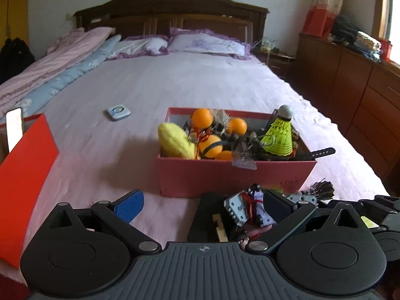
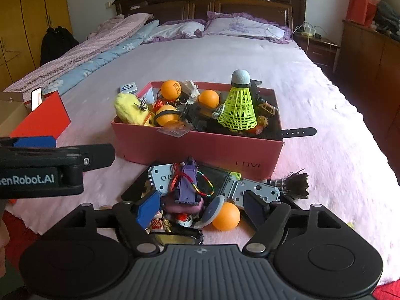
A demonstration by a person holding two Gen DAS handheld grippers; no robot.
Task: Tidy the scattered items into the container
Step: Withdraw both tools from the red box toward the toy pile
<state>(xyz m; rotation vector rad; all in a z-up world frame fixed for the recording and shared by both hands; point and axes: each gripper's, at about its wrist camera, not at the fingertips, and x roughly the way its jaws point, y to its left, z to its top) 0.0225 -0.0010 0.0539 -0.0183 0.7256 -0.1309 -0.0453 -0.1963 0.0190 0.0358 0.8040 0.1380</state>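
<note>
A pink box (image 1: 235,172) (image 2: 200,147) on the bed holds orange balls, a yellow plush (image 2: 130,110), a neon shuttlecock (image 2: 238,107) and a watch strap that hangs over its right wall. In front of it lies a pile: metal plates (image 2: 252,190), a purple toy car (image 2: 187,185), an orange ball (image 2: 226,216), small figurines and a black feather tuft (image 2: 293,183). My right gripper (image 2: 202,210) stands open around the toy car and ball, pads not pressing. My left gripper (image 1: 203,207) is wide open at the pile's left part, holding nothing.
A small white-and-blue device (image 1: 117,111) lies behind the box on the left. A red lid (image 1: 22,175) and a cardboard box with a phone stand at the bed's left edge. Folded quilts line the far left, pillows the head. A wooden dresser (image 1: 350,80) flanks the right.
</note>
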